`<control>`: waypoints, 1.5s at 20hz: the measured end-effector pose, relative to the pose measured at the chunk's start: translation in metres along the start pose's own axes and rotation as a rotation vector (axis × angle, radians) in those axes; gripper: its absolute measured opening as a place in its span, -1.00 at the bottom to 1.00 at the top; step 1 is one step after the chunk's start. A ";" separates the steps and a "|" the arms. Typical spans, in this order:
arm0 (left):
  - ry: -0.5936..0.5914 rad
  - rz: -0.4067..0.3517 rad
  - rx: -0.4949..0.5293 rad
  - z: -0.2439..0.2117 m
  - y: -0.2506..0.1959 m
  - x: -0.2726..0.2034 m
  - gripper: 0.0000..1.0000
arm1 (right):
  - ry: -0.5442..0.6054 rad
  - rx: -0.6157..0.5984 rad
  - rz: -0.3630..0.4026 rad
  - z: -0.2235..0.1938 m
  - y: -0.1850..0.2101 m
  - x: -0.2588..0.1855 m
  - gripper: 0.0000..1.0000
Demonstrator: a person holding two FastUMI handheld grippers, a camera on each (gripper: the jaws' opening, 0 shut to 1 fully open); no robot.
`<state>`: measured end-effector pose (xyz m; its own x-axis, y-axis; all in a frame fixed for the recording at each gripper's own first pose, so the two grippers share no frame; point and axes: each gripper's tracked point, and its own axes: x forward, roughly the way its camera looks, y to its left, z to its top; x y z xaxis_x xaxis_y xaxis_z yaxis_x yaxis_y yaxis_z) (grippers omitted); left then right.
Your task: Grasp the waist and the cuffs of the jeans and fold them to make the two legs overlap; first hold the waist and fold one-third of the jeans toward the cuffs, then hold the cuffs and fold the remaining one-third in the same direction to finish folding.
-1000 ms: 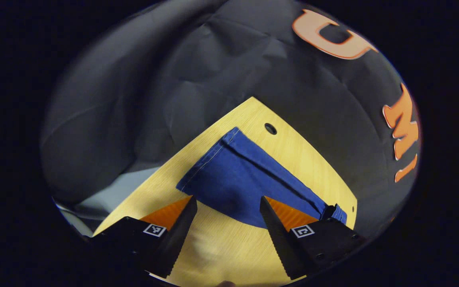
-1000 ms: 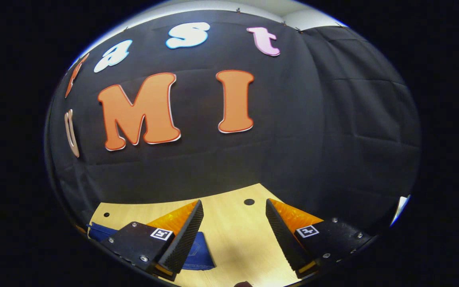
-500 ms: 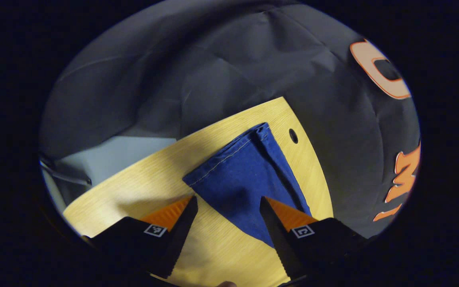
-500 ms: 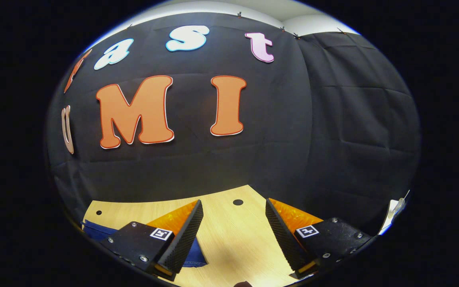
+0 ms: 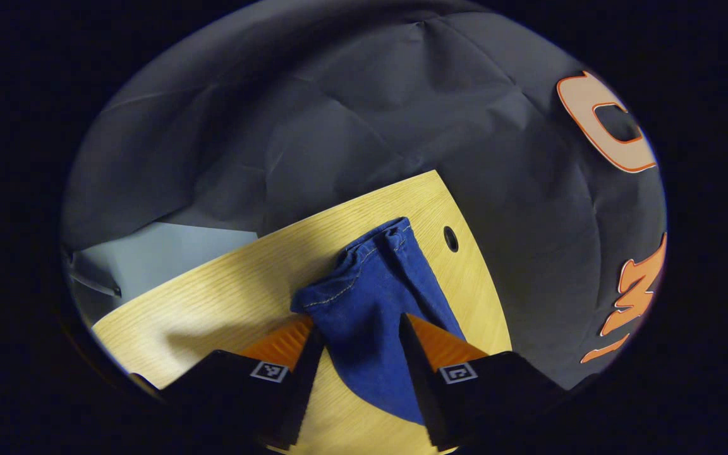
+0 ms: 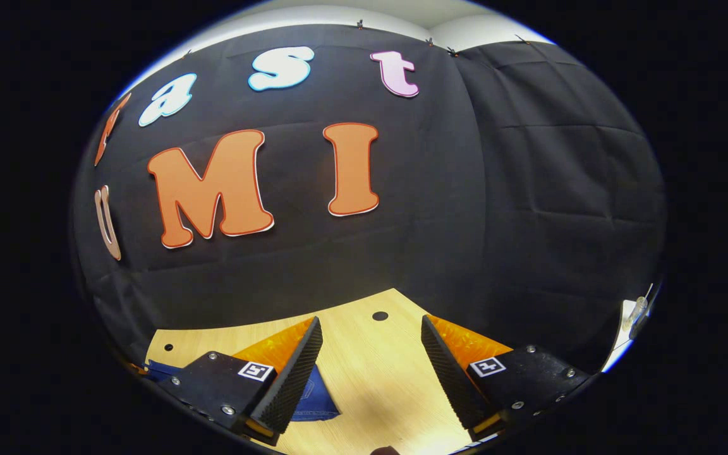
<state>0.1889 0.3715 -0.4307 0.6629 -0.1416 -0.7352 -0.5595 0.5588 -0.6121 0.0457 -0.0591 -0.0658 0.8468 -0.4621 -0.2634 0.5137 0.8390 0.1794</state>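
In the left gripper view, the left tool [image 5: 357, 332] stands at the bottom of the frame with its two fingers closing in on a bunched fold of the jeans [image 5: 373, 297]. The denim fills the gap between the fingers and appears pinched there, so the left tool is judged to be clamped on the cloth near the cuff end. Just beyond the fingertips, the cuff hem [image 5: 364, 253] with its light stitching lies crumpled at frame centre. The rest of the leg runs toward the lower right of the frame. The garment rests on the wooden desk [image 5: 237, 284], and a round hole [image 5: 450, 239] in the desk lies just right of the cuff.

In the right gripper view, the right tool [image 6: 370, 328] sits at the bottom of the frame with its fingers spread wide and nothing between them. A corner of the jeans [image 6: 316, 401] shows at lower left, partly behind the left finger. Bare desk [image 6: 370, 373] extends beyond, up to the black cloth wall.

Progress estimate: the task appears to be at an early stage, with a cuff grip being established. The far end of the garment is out of sight, so the leg overlap and both one-third folds cannot be confirmed and are presumed outstanding.
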 end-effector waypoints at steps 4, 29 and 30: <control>0.014 -0.102 -0.202 0.005 -0.007 0.008 -0.64 | 0.021 0.006 0.007 -0.001 -0.002 0.000 0.94; -0.111 -0.465 0.508 -0.110 -0.322 -0.182 -0.87 | -0.042 -0.041 0.173 0.027 -0.006 0.026 0.94; -0.102 -0.472 0.532 -0.122 -0.333 -0.185 -0.87 | -0.054 -0.059 0.176 0.026 -0.005 0.027 0.94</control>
<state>0.1918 0.1120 -0.1259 0.8321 -0.4040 -0.3800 0.0998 0.7830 -0.6140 0.0691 -0.0832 -0.0489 0.9298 -0.3201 -0.1816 0.3493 0.9230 0.1616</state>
